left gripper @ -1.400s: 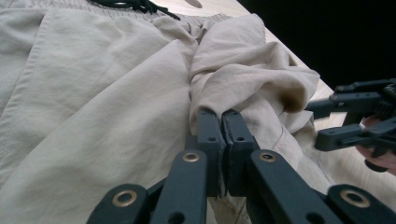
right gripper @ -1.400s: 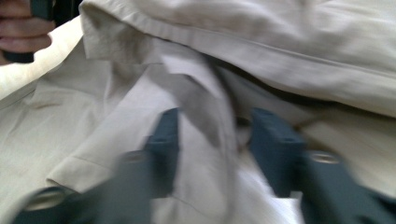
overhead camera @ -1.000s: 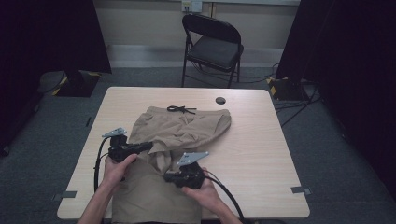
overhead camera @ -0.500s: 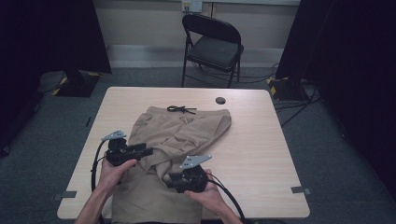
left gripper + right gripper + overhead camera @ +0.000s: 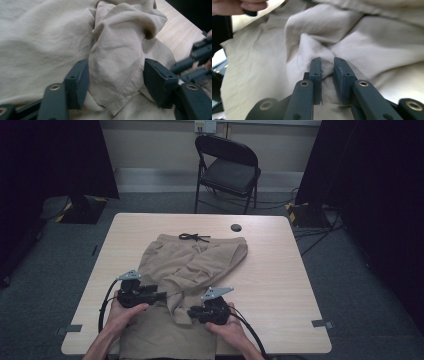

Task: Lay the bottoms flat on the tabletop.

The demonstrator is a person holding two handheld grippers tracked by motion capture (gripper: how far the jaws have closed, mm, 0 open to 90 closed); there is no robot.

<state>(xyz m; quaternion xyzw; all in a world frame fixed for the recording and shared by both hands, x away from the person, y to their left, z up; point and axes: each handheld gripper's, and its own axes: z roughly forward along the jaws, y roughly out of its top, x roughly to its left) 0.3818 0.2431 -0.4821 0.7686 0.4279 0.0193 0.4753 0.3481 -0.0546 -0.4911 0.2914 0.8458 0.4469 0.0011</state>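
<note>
Khaki trousers (image 5: 190, 260) lie lengthwise on the table, with the black drawstring (image 5: 194, 237) of the waist at the far end. A raised fold of the cloth runs between the two grippers. My left gripper (image 5: 162, 295) sits at the fold's left side. In the left gripper view a thick bunch of the trousers (image 5: 117, 57) stands between the wide-apart jaws of the left gripper (image 5: 116, 82). My right gripper (image 5: 192, 312) is close to the near edge. In the right gripper view the right gripper (image 5: 327, 72) is shut on a thin pinch of the trousers (image 5: 374, 37).
A pale wooden table (image 5: 280, 270) has bare room to the right and along the left of the trousers. A small black round cap (image 5: 236, 227) is set in its far side. A folding chair (image 5: 230, 170) stands beyond the table. The person's left hand (image 5: 249, 5) is in the right gripper view.
Both grippers have moved toward the table's near edge, and the raised fold of cloth has come with them. The right gripper also shifted a little to the right.
</note>
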